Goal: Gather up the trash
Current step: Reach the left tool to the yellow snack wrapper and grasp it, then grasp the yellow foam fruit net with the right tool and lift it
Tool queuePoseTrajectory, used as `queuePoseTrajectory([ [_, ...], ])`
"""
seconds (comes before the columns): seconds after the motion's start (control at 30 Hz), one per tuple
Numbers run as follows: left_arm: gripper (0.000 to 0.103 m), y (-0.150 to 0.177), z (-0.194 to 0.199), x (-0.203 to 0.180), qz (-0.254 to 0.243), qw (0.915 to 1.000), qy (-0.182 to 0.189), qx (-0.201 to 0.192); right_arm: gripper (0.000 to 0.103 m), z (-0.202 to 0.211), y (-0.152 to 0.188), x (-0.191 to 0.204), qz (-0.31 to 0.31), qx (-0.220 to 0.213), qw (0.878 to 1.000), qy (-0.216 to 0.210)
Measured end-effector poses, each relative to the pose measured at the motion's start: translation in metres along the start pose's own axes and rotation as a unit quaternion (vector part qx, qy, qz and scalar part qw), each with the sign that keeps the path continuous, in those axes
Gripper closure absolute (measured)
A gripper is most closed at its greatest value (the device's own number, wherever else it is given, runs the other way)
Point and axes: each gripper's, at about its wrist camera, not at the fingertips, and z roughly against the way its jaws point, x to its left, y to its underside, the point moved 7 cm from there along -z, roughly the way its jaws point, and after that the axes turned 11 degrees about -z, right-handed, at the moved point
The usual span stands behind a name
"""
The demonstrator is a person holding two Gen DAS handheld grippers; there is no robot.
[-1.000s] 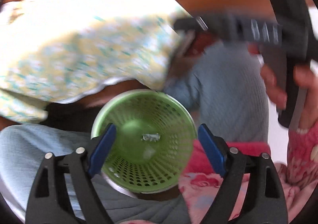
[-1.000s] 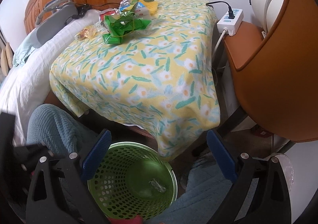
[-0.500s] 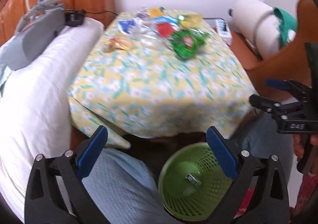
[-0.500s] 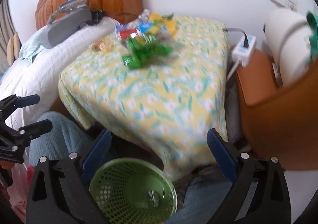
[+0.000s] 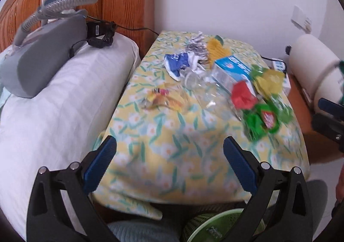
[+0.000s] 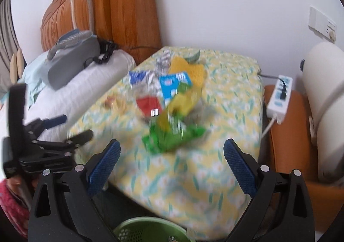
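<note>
Left wrist view: left tool [image 5: 169,151] released, empty, over the near edge of the flowered desk [image 5: 172,156]; trash pile [image 5: 225,83] far and rightward, green wrapper [image 5: 264,119] nearest; green basket [image 5: 223,227] below. Right wrist view: right tool [image 6: 171,156] released, empty; green wrapper [image 6: 172,136] just ahead, so right tool likely closer.

My trash pile [image 5: 225,76] of crumpled wrappers lies on the far tabletop. The green basket [image 5: 223,229] sits below its near edge.

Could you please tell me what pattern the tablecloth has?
Yellow tablecloth with white flowers and green leaves; left wrist view.
</note>
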Motion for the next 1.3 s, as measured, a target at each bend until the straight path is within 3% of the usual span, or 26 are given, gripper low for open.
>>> queuePoseTrajectory([
  [0.27, 0.011, -0.028, -0.062, 0.015, 0.018, 0.9997, 0.002, 0.015, 0.007, -0.039, -0.065, 0.003, -0.008, 0.001, 1.000, -0.006],
  [0.63, 0.042, -0.040, -0.090, 0.018, 0.009, 0.9997, 0.017, 0.017, 0.007, -0.087, -0.111, 0.001, 0.005, 0.025, 1.000, -0.005],
  [0.87, 0.056, -0.041, -0.085, 0.016, 0.010, 0.9995, 0.026, 0.016, 0.007, -0.140, -0.141, -0.018, -0.027, 0.082, 0.996, 0.009],
  [1.07, 0.058, -0.042, -0.078, 0.019, 0.011, 0.9995, 0.026, 0.013, 0.007, -0.186, -0.148, -0.007, 0.008, 0.145, 0.989, 0.024],
  [1.1, 0.058, -0.042, -0.077, 0.019, 0.011, 0.9996, 0.025, 0.012, 0.009, -0.191, -0.147, -0.005, 0.013, 0.154, 0.988, 0.027],
  [1.23, 0.058, -0.040, -0.070, 0.022, 0.009, 0.9997, 0.022, 0.008, 0.037, -0.209, -0.140, 0.004, 0.025, 0.190, 0.981, 0.034],
  [1.3, 0.058, -0.039, -0.068, 0.022, 0.012, 0.9997, 0.022, 0.007, 0.045, -0.216, -0.139, 0.004, 0.020, 0.197, 0.979, 0.042],
])
